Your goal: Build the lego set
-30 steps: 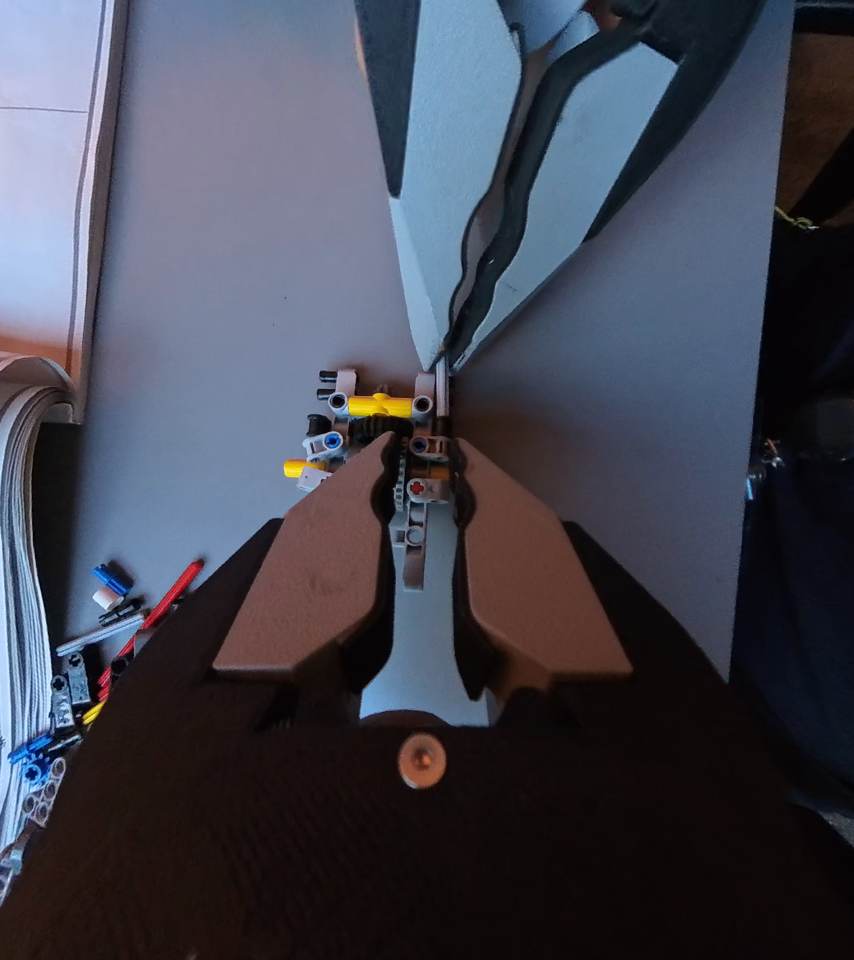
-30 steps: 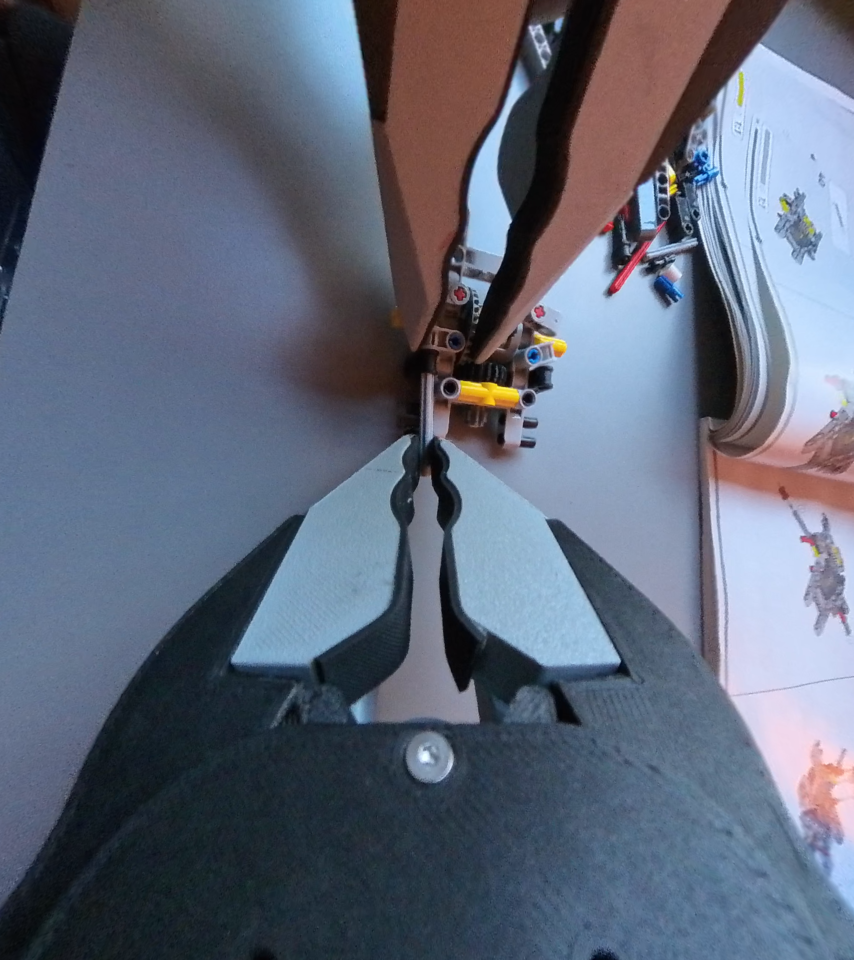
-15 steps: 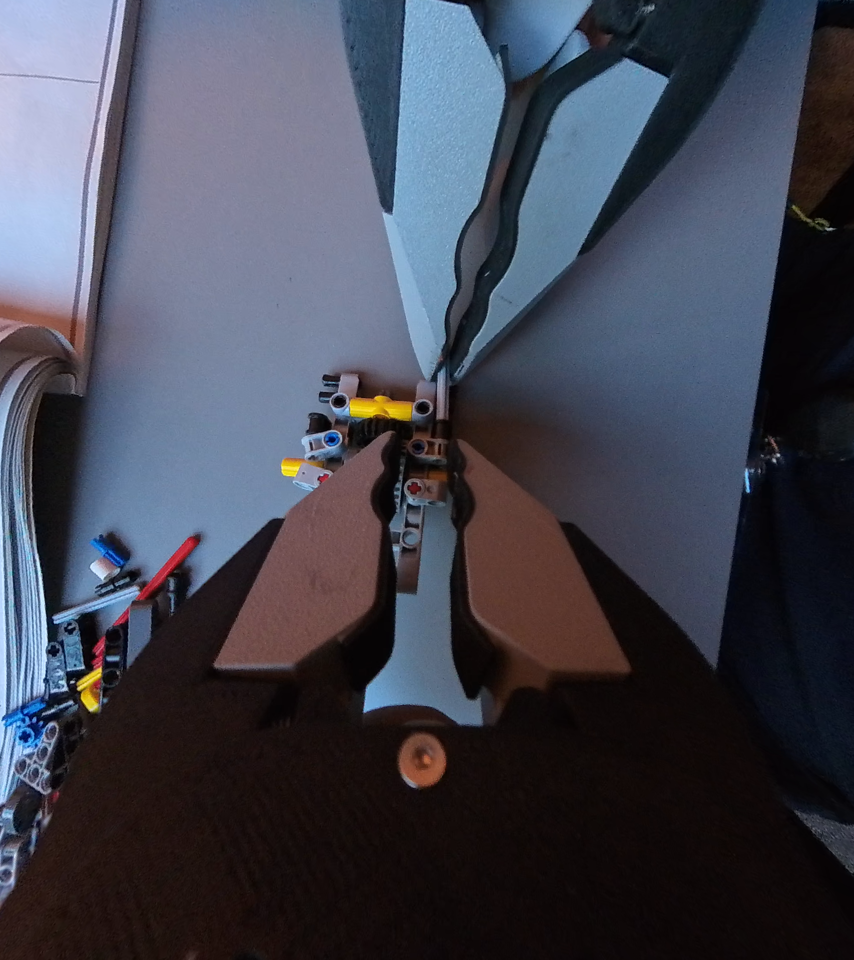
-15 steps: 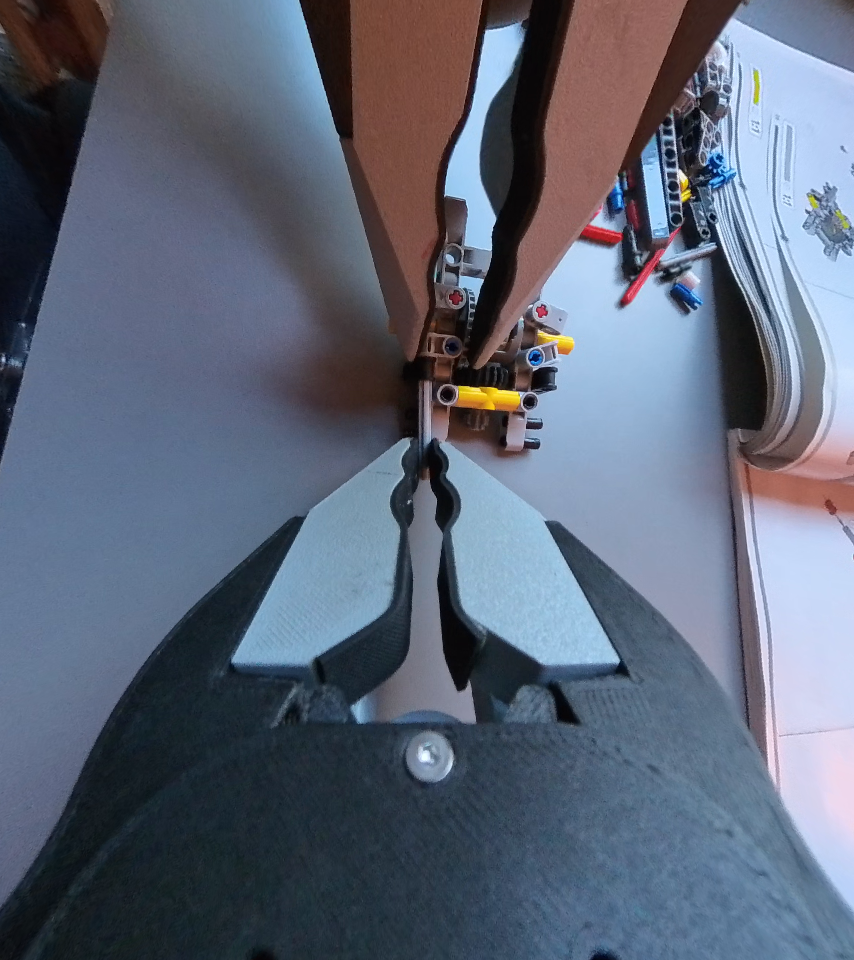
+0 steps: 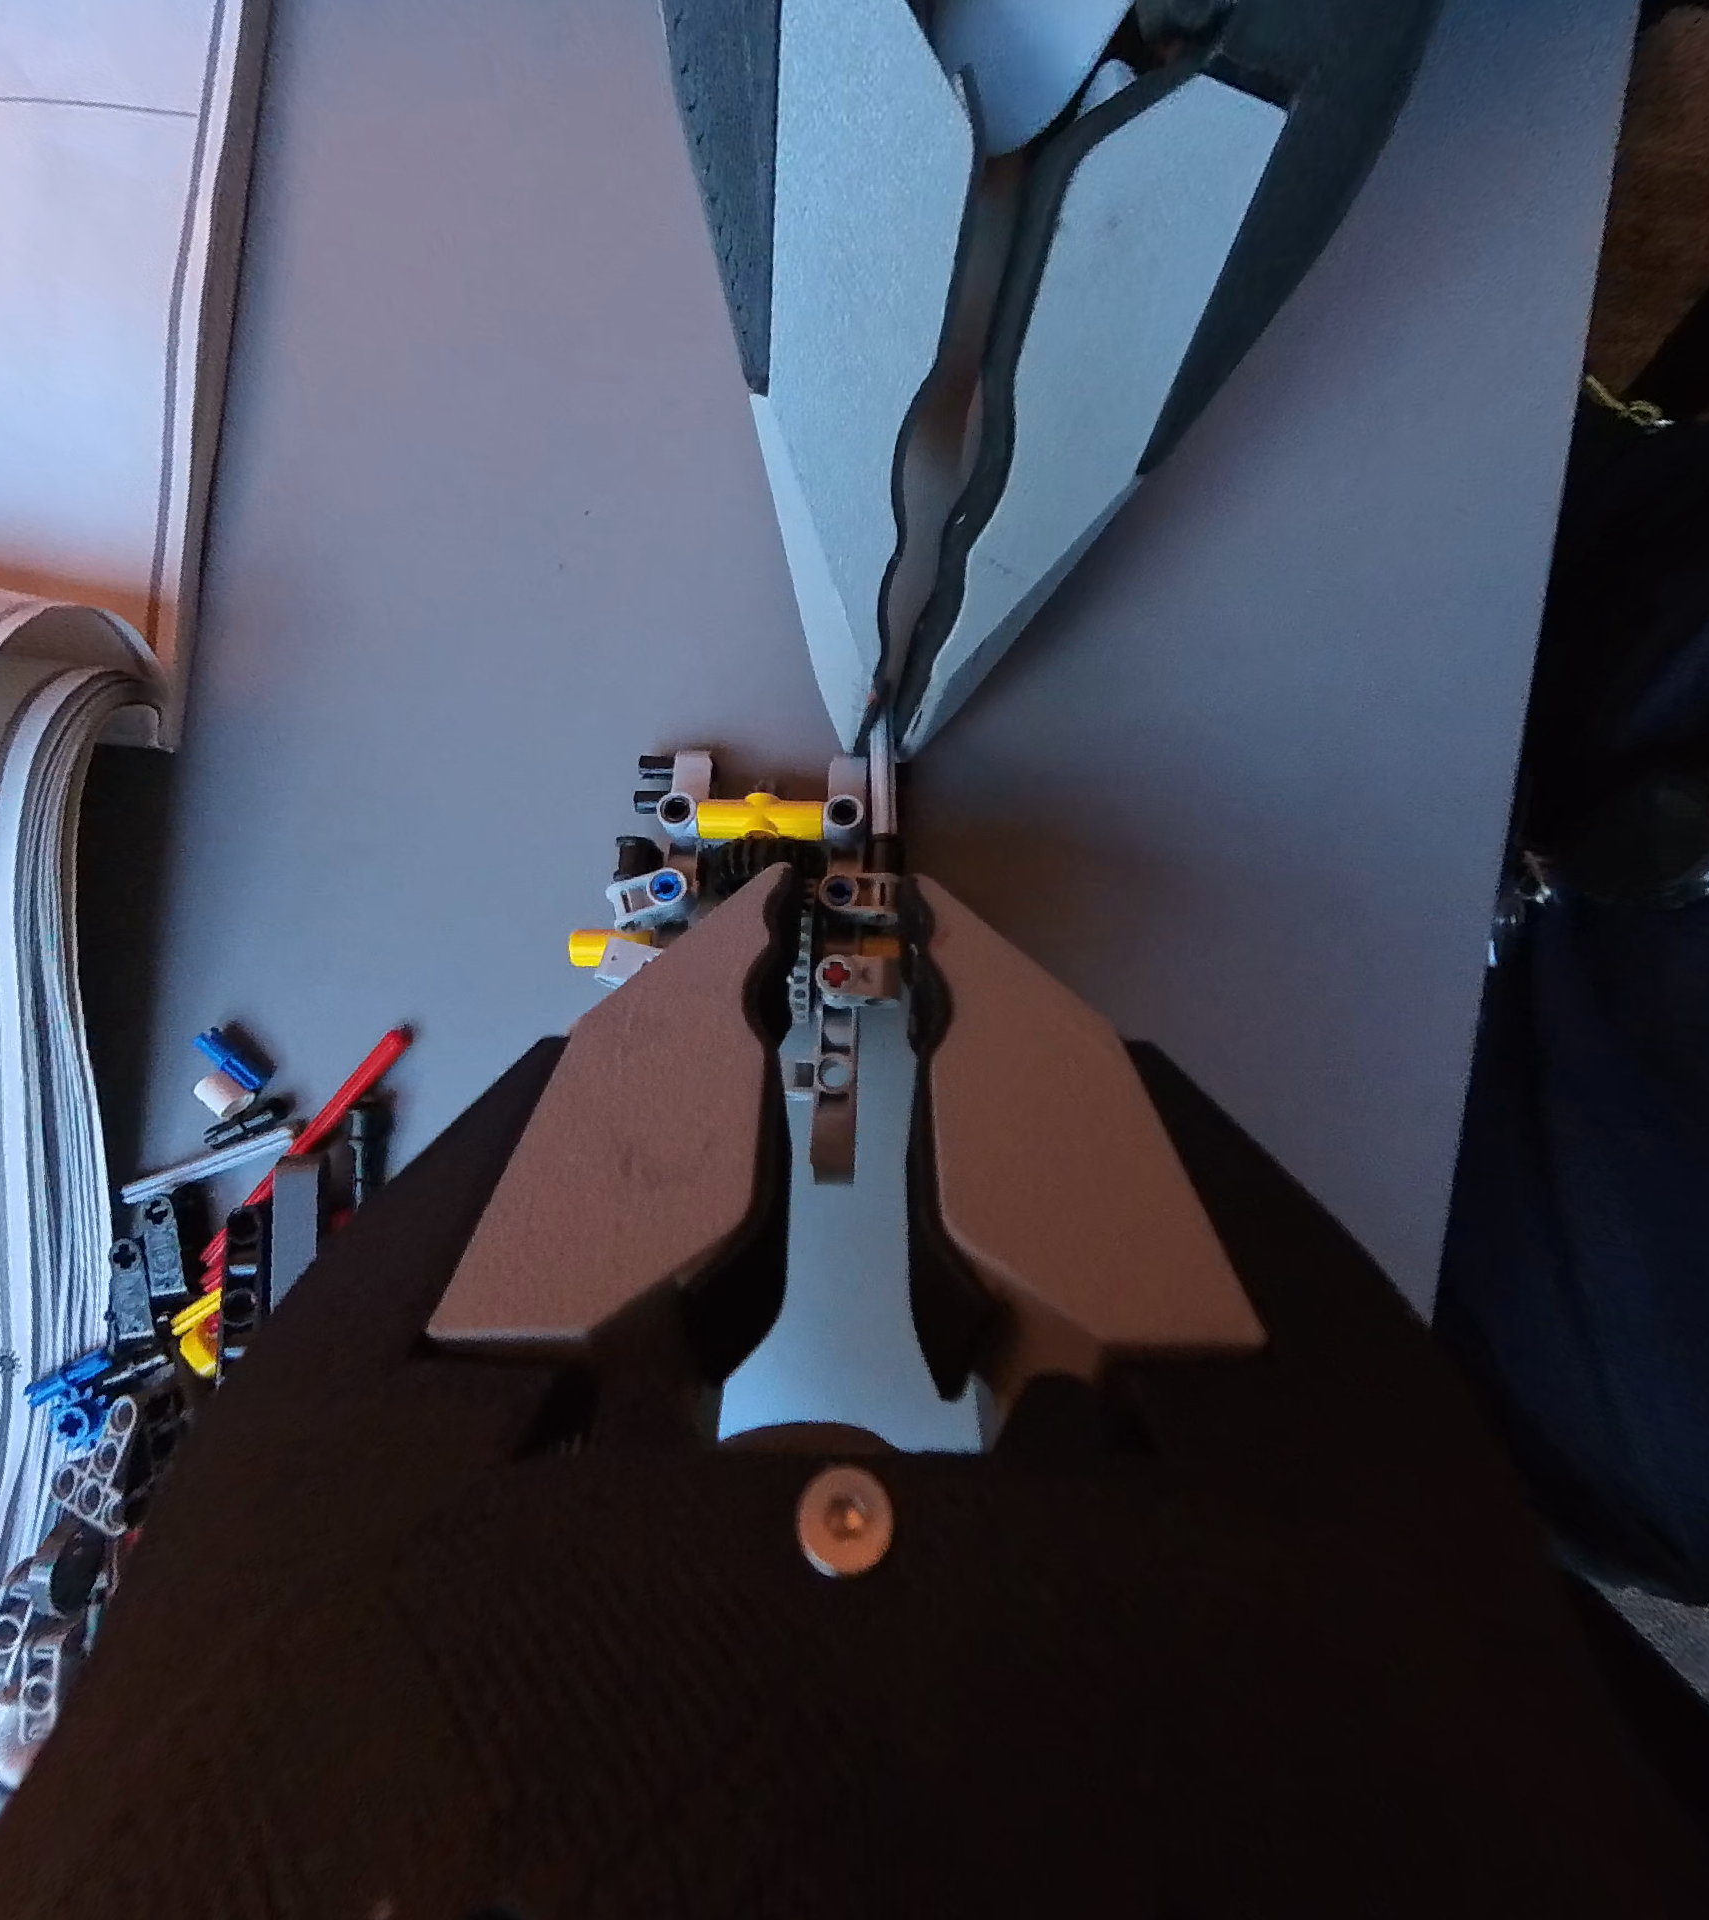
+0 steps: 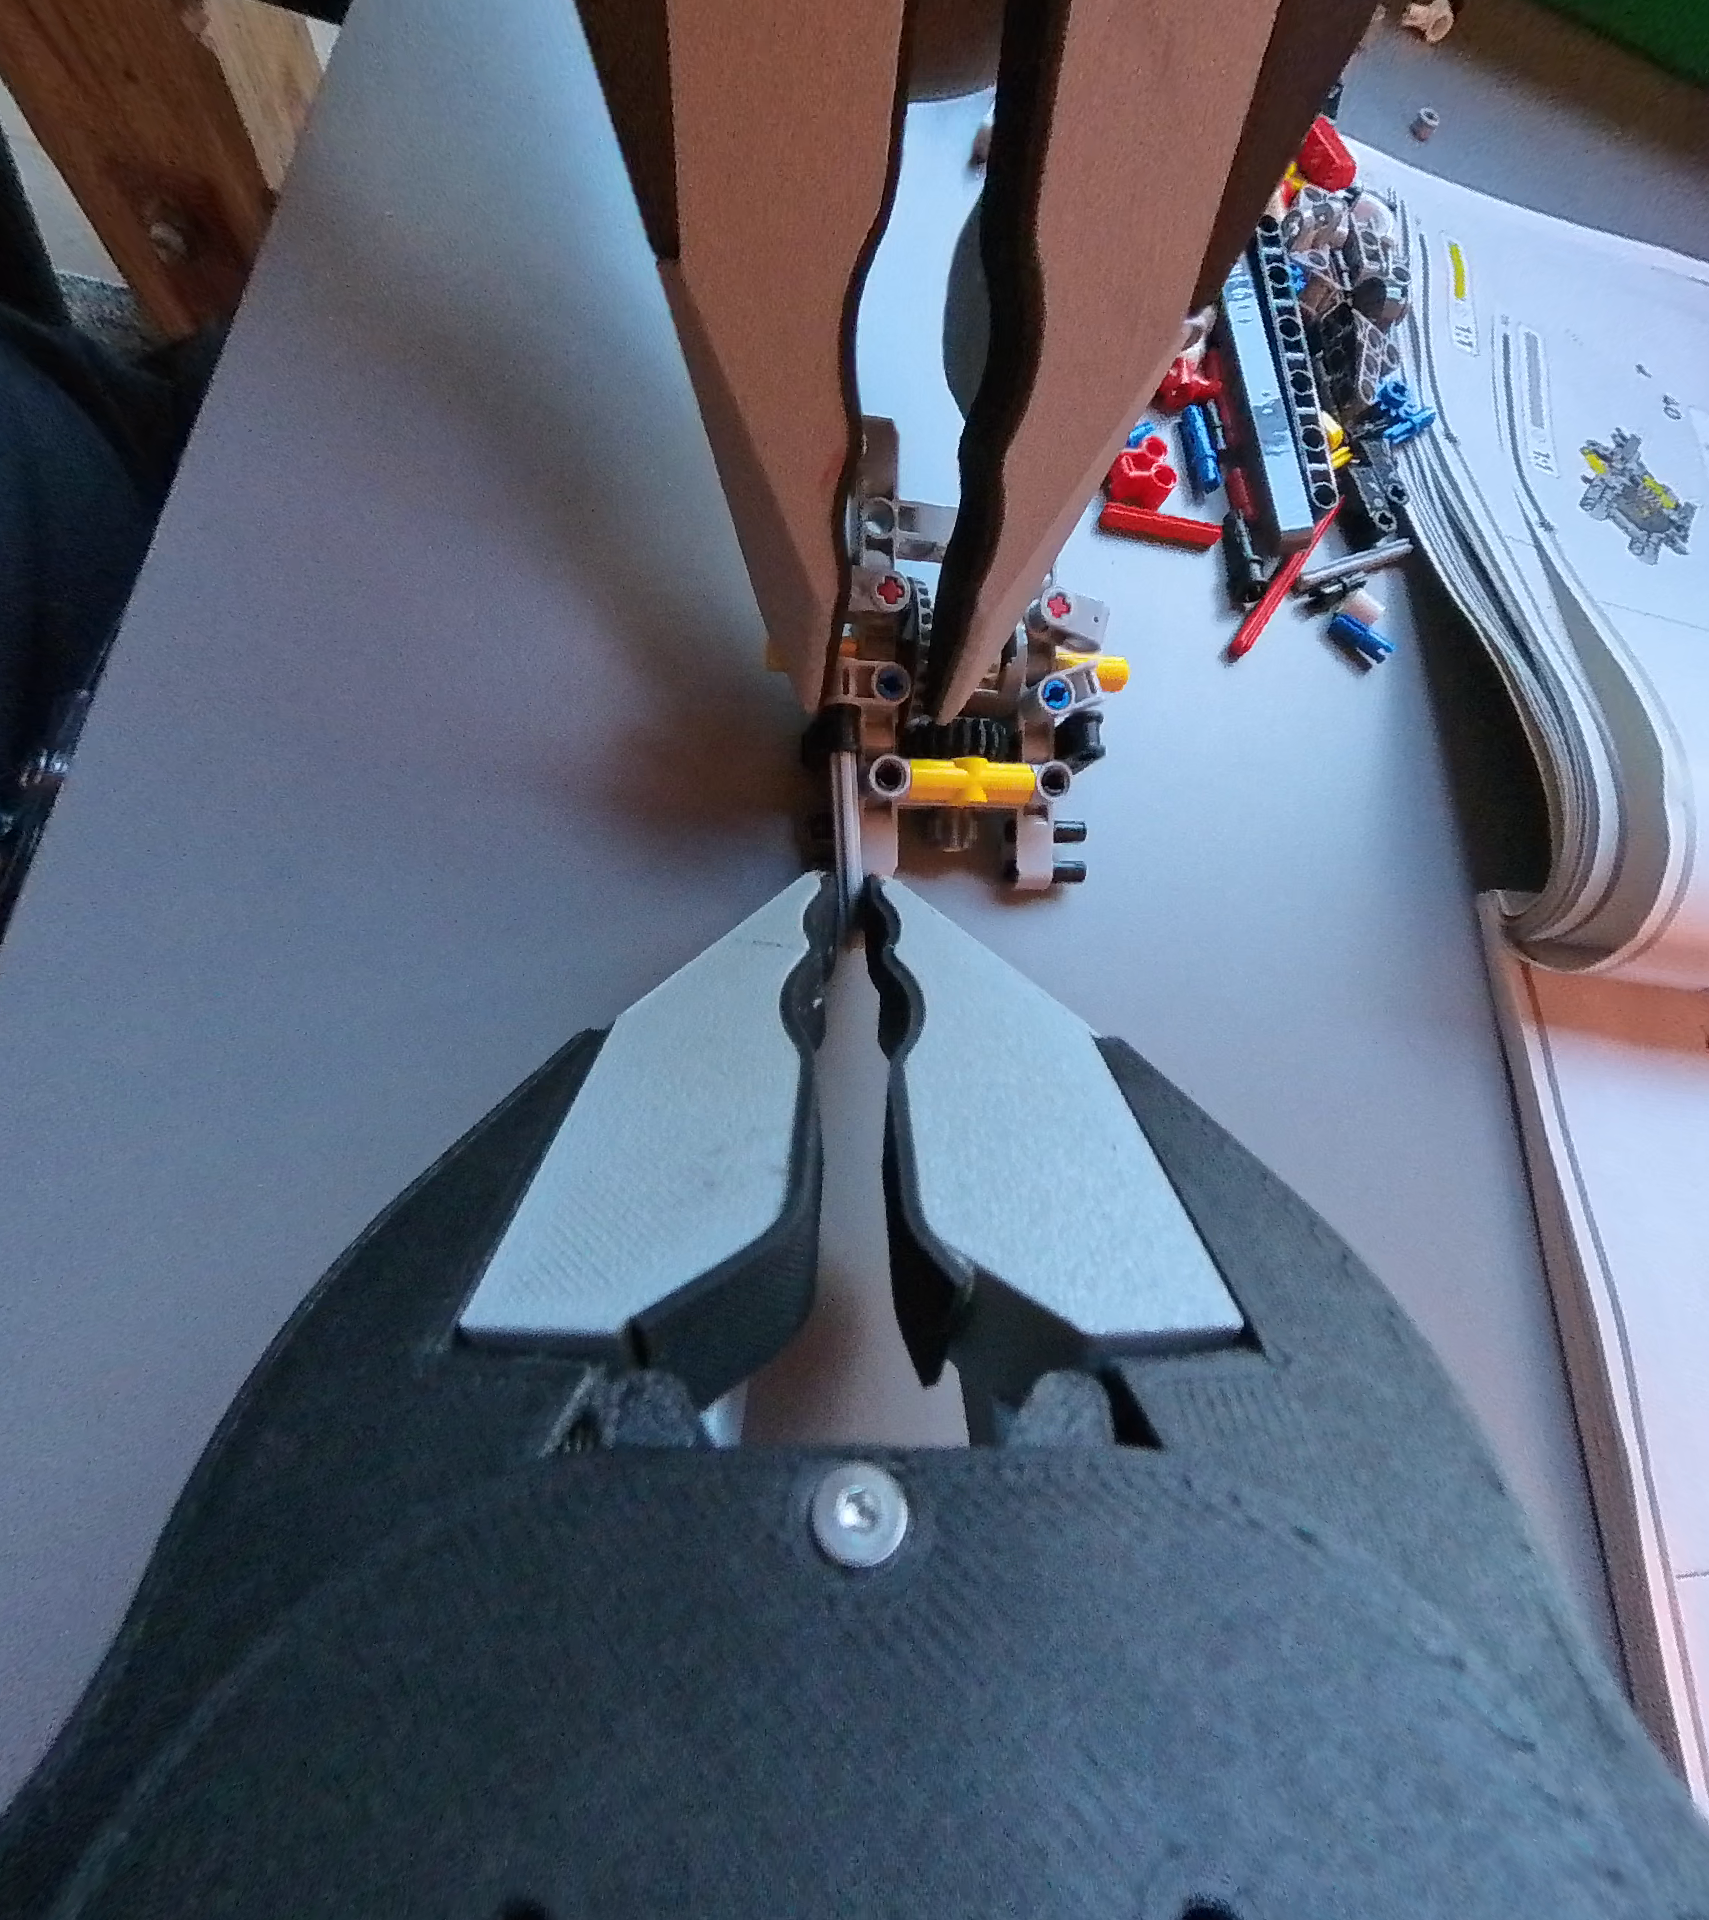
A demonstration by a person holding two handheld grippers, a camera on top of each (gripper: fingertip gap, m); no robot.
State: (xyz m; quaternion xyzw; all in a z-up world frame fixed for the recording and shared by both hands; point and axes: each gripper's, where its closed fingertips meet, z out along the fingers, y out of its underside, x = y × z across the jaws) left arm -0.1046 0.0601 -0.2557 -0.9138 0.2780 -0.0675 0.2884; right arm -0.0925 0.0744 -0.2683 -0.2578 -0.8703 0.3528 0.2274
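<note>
Right gripper (image 6: 848,902) pinched on thin grey axle (image 6: 845,821) pointing straight ahead into grey-and-yellow brick assembly (image 6: 964,779), clamped opposite by left gripper (image 5: 850,914) on grey table (image 6: 414,727), loose parts (image 6: 1276,436) and booklet (image 6: 1608,644) rightward.

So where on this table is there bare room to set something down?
Bare grey table lies on the right claw's side of the brick assembly, out to the table edge. Crowded: loose parts pile beside the open booklet, behind the left claw.
</note>
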